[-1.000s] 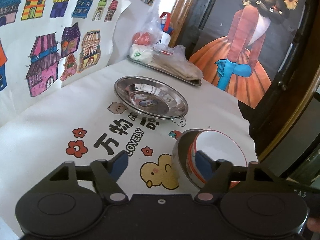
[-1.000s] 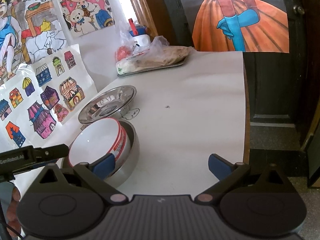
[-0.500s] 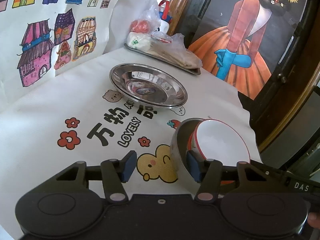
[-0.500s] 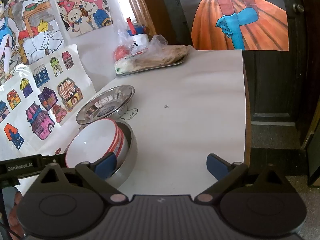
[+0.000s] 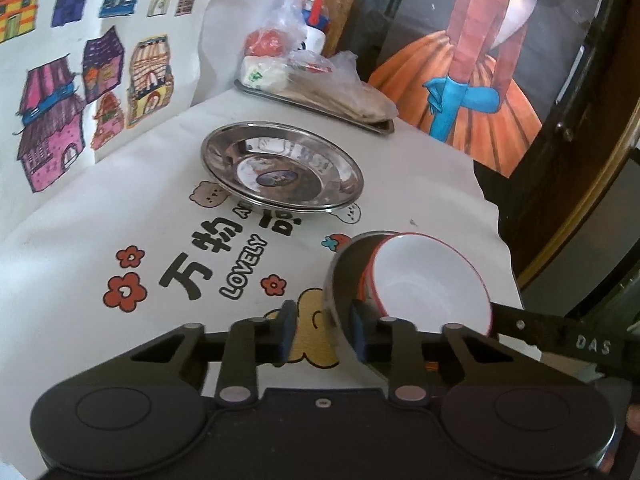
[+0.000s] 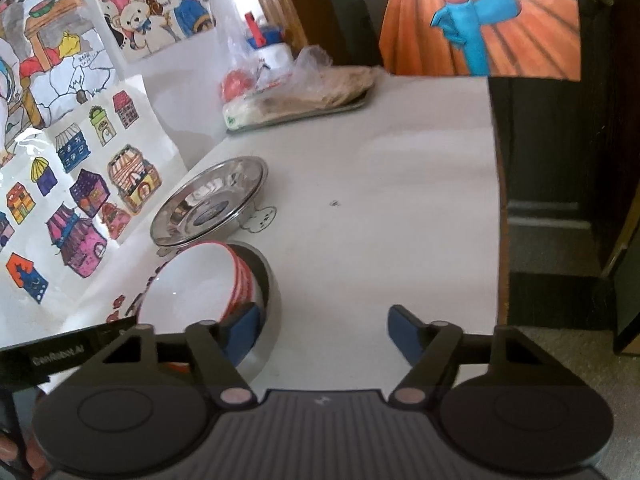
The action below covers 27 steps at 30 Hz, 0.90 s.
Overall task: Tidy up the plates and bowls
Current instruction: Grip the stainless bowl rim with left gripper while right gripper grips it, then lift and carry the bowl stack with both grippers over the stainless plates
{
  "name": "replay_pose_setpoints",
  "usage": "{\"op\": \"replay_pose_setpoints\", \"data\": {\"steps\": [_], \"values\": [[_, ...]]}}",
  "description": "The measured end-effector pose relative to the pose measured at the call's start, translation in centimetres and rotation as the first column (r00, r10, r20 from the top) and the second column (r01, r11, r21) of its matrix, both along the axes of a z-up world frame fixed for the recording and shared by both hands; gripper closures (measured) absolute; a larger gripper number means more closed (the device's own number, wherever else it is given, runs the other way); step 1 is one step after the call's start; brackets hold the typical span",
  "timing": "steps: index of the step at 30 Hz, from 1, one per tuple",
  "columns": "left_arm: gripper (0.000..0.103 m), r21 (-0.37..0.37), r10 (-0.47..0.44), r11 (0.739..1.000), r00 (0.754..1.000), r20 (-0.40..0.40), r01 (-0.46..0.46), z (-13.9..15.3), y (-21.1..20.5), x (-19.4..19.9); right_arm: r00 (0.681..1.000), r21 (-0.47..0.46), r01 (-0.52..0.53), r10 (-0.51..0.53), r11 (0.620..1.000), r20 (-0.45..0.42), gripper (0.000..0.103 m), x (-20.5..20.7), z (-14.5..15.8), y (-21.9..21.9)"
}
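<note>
Left wrist view: white bowl (image 5: 428,280) nested in steel bowl (image 5: 340,280) on table (image 5: 420,168), left gripper (image 5: 322,330) jaws closing astride its rim, right gripper (image 6: 320,330) jaws closing, pads not yet pressing; steel plate (image 5: 280,172) unstacked.

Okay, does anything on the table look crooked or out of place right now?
Yes. The white bowl sits tilted inside the steel bowl, leaning to one side rather than nested flat. The steel plate lies level, and nothing is spilled.

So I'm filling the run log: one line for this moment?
left gripper: closing on steel bowl rim | right gripper: closing | white bowl: nested inside
</note>
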State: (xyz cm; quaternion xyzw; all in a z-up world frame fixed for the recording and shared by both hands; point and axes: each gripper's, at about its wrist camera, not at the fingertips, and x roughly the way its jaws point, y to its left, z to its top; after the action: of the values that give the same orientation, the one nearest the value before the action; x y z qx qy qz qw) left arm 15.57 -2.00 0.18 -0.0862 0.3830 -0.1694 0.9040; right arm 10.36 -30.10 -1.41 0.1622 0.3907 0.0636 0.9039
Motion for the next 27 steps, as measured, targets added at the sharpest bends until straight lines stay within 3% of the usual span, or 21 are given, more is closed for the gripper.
{"op": "replay_pose_setpoints", "data": {"steps": [2,7,10,12,14,20,27], "values": [[0.086,0.004,-0.009,1.0,1.0,-0.006,0.009,0.2,-0.3,0.2,1.0,0.001,-0.015,0.015,1.0,-0.018,0.038,0.6,0.3,0.1],[0.087,0.004,-0.011,1.0,1.0,-0.018,0.011,0.3,-0.3,0.5,0.999,-0.001,-0.038,0.038,0.999,-0.029,0.054,1.3,0.7,0.6],[0.087,-0.014,-0.006,1.0,1.0,-0.024,0.006,0.2,0.0,0.8,0.998,0.008,-0.053,0.054,0.999,-0.029,0.069,1.6,0.9,1.0],[0.087,-0.02,-0.006,1.0,1.0,-0.027,0.005,0.2,0.0,0.8,0.997,0.008,-0.068,0.068,0.998,-0.028,0.085,1.6,1.1,1.5],[0.087,-0.024,-0.001,1.0,1.0,-0.027,0.0,0.2,0.0,0.8,0.997,-0.009,-0.078,0.078,0.997,-0.028,0.091,1.6,1.4,2.3],[0.087,-0.034,0.008,0.999,1.0,-0.024,-0.009,0.1,0.1,0.7,0.998,-0.078,-0.053,0.05,0.996,-0.04,0.092,2.0,1.5,3.9],[0.088,-0.008,0.019,1.0,1.0,-0.001,-0.019,0.2,-0.3,0.4,1.0,-0.087,0.003,-0.005,0.996,-0.023,0.093,1.9,0.7,4.5]]}}
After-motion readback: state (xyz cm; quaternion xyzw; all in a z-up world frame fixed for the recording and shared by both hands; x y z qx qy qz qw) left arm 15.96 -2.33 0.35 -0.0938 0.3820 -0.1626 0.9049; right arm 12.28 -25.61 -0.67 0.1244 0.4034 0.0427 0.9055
